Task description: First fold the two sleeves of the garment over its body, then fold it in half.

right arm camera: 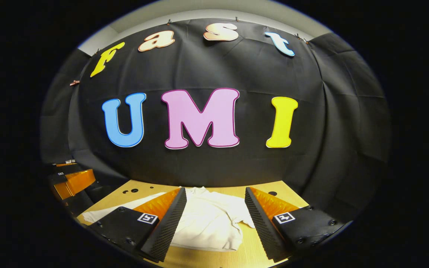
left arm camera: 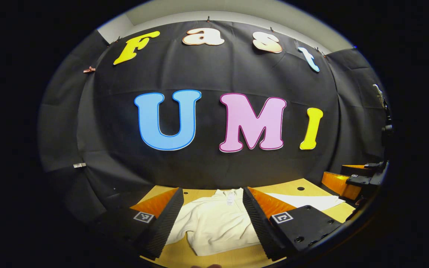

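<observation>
Claws gaping; garment collar points wallward.

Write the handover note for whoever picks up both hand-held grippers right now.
Left hand-held gripper: open, holding nothing, raised above the table with the garment's body between its fingers in view.
Right hand-held gripper: open, empty, also above the garment.
Garment: white, lying on the wooden table, collar toward the booth wall. One sleeve lies stretched out flat to the side; the other side looks bunched in near the body in the right gripper view.
Done: no clean fold visible yet.
Left: fold both sleeves over the body, then fold the garment in half.
</observation>
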Demonstrator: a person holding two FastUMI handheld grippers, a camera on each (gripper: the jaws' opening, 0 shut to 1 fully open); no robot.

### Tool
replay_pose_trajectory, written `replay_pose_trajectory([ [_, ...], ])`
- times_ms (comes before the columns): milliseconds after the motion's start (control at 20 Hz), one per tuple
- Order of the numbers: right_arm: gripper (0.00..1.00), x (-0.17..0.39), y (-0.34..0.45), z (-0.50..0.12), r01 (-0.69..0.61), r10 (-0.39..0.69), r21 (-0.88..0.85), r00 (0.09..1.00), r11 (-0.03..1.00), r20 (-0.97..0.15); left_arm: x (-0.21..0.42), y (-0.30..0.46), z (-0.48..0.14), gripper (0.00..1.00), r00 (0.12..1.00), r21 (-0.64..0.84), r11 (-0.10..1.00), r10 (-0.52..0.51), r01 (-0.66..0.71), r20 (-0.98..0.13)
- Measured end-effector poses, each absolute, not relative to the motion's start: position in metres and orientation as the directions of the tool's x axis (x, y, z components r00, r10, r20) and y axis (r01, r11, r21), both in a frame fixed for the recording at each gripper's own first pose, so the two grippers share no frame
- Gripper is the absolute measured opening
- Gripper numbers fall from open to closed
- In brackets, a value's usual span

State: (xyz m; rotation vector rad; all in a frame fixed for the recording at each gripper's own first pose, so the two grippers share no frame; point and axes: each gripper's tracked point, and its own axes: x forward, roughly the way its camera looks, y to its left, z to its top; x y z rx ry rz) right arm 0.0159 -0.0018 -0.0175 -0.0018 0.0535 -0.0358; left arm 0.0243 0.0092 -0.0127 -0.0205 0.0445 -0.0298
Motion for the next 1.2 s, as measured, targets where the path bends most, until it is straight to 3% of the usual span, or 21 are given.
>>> replay_pose_trajectory([
  [500,0.97,0.027,-0.035,-0.032,0.105,-0.106,-0.011,0.991,0.994,-0.086,0.032,0.011,-0.027,0.98,0.996,-0.007,0.999,-0.04,0.04,-0.075],
  [1200,0.97,0.05,-0.251,-0.106,0.48,-0.465,0.0,0.852,0.878,-0.241,0.052,-0.011,-0.055,0.98,0.985,0.053,0.997,-0.048,0.057,-0.163],
])
